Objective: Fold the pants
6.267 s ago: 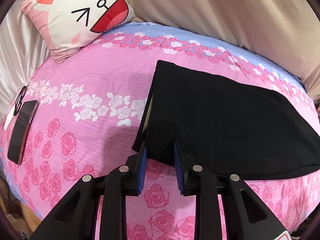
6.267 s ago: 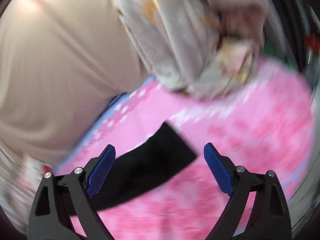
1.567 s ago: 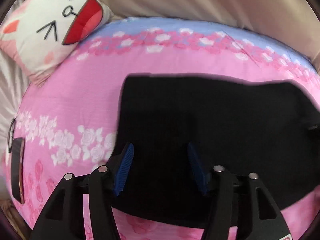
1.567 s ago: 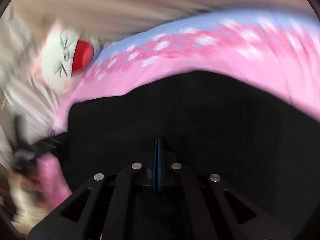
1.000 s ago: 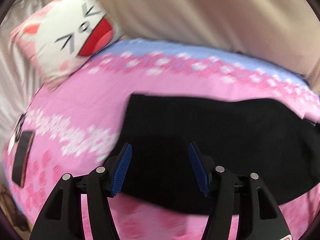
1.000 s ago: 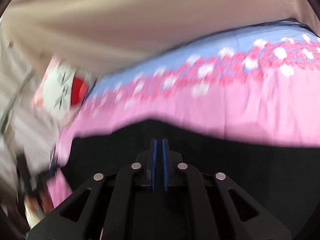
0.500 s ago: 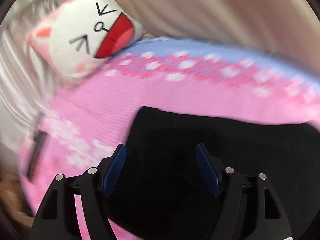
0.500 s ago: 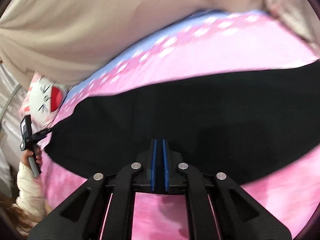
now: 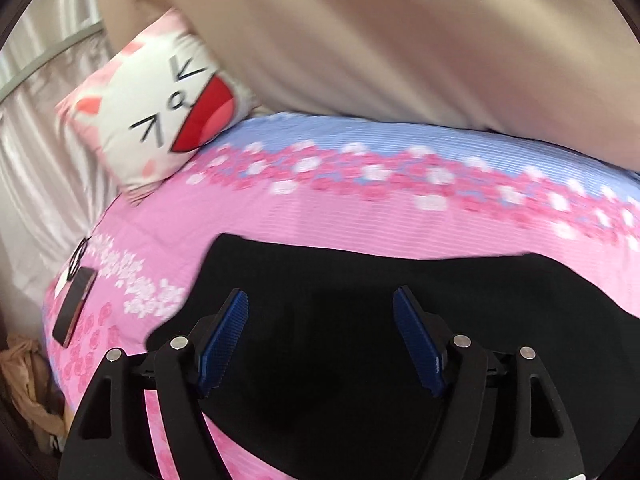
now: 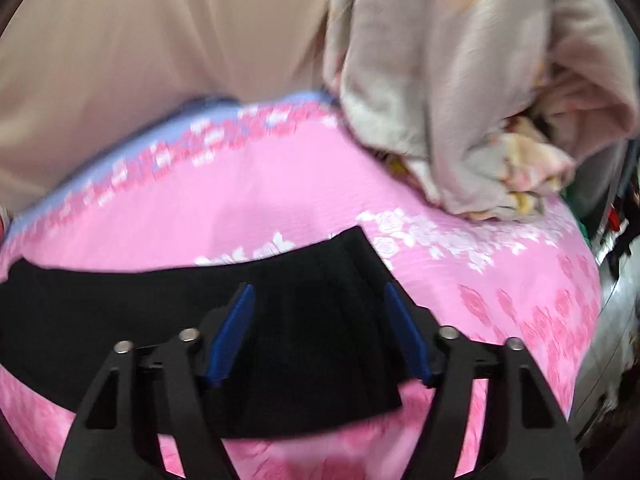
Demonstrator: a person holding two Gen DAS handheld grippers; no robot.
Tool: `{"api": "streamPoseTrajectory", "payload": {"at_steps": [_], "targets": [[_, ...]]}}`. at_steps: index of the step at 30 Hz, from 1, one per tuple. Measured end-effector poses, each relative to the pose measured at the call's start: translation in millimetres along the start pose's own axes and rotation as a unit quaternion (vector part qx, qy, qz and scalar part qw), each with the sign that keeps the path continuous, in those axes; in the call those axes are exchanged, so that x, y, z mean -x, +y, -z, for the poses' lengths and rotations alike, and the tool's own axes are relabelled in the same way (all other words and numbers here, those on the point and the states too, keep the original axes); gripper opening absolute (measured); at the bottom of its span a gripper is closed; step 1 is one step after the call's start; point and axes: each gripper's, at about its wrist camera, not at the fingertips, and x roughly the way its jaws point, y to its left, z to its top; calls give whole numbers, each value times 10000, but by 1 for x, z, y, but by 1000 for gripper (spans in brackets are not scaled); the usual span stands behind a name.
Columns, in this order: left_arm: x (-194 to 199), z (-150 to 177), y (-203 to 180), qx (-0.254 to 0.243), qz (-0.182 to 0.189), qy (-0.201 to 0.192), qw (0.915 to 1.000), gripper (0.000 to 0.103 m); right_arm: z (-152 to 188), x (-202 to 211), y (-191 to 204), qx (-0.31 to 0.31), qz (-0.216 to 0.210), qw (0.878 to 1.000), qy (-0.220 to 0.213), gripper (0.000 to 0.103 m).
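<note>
Matt black cloth pants (image 9: pixel 360 320) lie on a smooth printed cotton bedsheet (image 9: pixel 360 216).

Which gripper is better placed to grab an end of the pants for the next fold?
Probably the right gripper: its jaws have just been opening, and it sits over the pants' end edge. The left gripper, also open, faces the broad middle.

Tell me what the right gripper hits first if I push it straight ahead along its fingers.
Most likely the black pants: the right gripper points down at their end on the pink bedsheet, fingers apart with nothing between them. Depth is unclear, but nothing else lies ahead; the grey bundle sits well beyond.
</note>
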Motion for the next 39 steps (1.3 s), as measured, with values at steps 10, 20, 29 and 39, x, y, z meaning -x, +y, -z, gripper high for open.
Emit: {"api": "streamPoseTrajectory", "payload": {"at_steps": [10,20,29,39], "targets": [[-7,29,-38,-323,-48,365,9988,73,-12,-27,-16,402,264,9988,-124,16],[-36,60,-23,-203,-49,828,9963,80,-15,43,50,216,-893,9933,-702,22],[-34,69,6,-70,179,809,9965,87,31,40,-68,-1760,116,9834,-422,19],[-22,71,-28,-133,376,784,9961,85,-6,-6,7,-183,-287,9994,16,18]]}}
